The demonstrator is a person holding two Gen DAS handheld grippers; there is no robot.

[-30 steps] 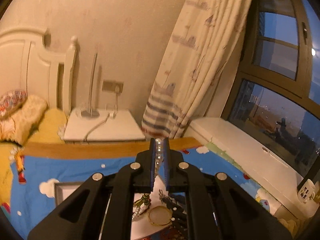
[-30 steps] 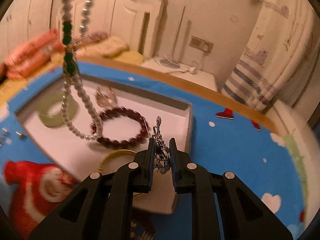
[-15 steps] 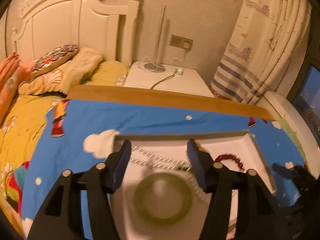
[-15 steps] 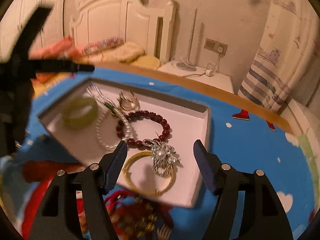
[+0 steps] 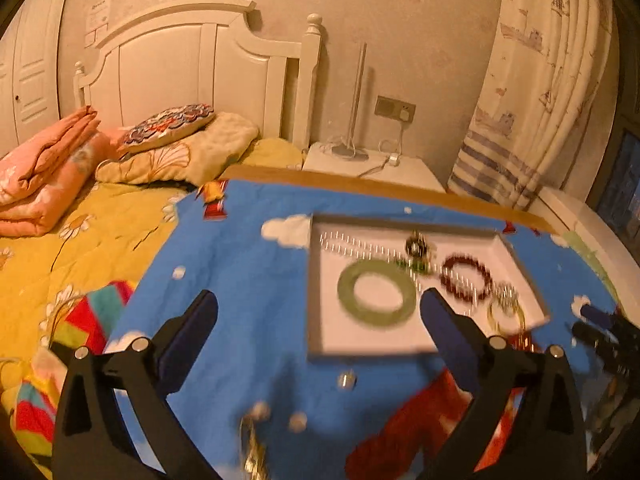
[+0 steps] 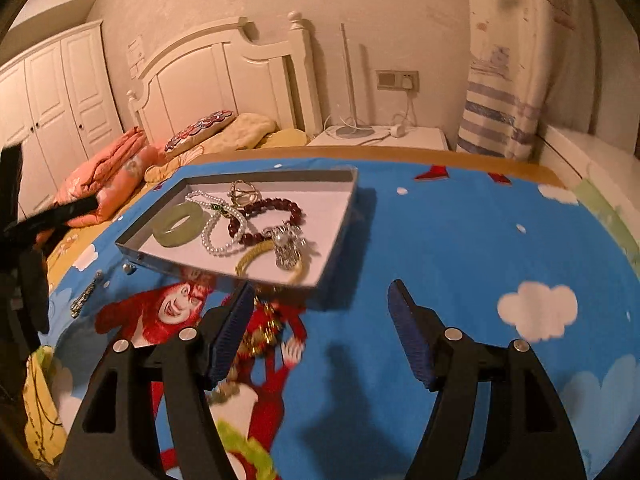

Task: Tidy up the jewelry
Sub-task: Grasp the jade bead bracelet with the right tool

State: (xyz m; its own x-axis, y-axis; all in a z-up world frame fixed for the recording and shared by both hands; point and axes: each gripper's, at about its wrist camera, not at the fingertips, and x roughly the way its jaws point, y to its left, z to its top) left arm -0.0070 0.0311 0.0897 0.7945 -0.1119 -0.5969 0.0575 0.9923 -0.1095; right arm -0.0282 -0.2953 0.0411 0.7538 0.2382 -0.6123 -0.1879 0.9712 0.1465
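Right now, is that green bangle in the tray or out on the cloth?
In the tray. The green bangle lies flat on its white floor, beside the pearl necklace.

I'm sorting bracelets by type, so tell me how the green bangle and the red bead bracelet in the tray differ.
The green bangle is one smooth, solid, pale green ring; the red bead bracelet is a loop of separate dark red round beads. The bangle's band is broad and flat, the bracelet's thin. The bangle sits at the tray's left end, the bracelet nearer its middle, beside the silver brooch. Both lie flat inside the tray.
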